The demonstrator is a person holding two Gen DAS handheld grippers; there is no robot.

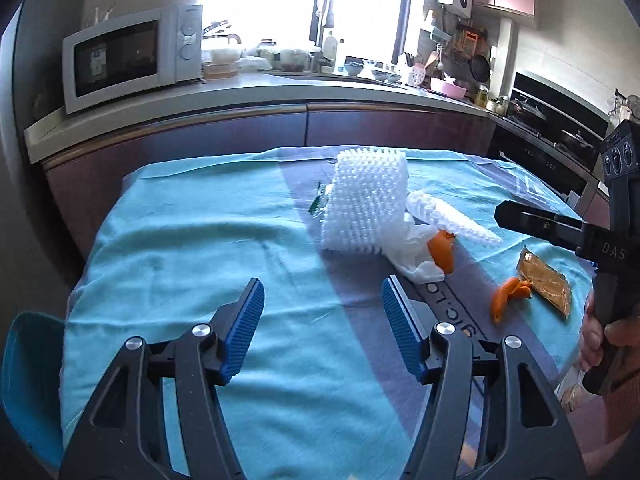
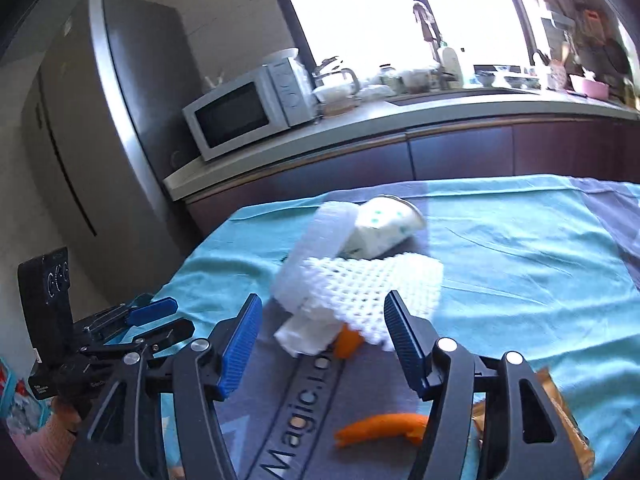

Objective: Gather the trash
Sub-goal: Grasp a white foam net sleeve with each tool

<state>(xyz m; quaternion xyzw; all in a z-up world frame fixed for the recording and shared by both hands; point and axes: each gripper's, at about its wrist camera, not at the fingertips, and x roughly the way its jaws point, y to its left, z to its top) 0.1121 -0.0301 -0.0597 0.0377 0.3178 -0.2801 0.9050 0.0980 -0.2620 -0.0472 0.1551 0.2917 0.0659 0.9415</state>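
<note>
Trash lies in a heap on the teal-clothed table (image 1: 180,240): a white foam net sleeve (image 1: 366,204), a second foam net (image 1: 456,220), a crumpled white tissue (image 1: 416,258), orange peel pieces (image 1: 510,298) and a brown wrapper (image 1: 546,280). My left gripper (image 1: 322,316) is open and empty, short of the heap. My right gripper (image 2: 320,320) is open too, hovering over the tissue (image 2: 306,334) and foam net (image 2: 372,292) without touching them. A white paper cup (image 2: 384,226) lies on its side behind the nets. An orange peel (image 2: 380,428) lies near its right finger.
A kitchen counter (image 1: 280,92) with a microwave (image 1: 132,56) runs behind the table. A steel fridge (image 2: 100,128) stands at the left. A blue object (image 1: 32,380) sits off the table's left edge. A hand (image 1: 600,336) holds the right gripper's handle.
</note>
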